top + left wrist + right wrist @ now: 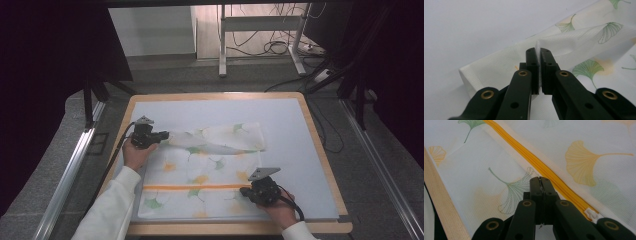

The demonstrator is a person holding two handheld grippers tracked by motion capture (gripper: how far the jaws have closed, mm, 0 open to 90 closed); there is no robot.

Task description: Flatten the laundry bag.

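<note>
Fabric is bunching between the left hand-held gripper [538,53], clamping the white ginkgo-leaf-printed cloth cover [210,170]. Right hand-held gripper [540,180] is pinching fabric beside its orange zipper [541,167].

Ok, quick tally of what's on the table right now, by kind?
Grippers: 2, the left gripper shut on a fold of the leaf-print cloth bag, the right gripper shut at the bag's fabric beside the zipper
Cloth bags: 1
Orange zippers: 1, with a white pull
Pale mats on the wooden table: 1
Total: 5
</note>
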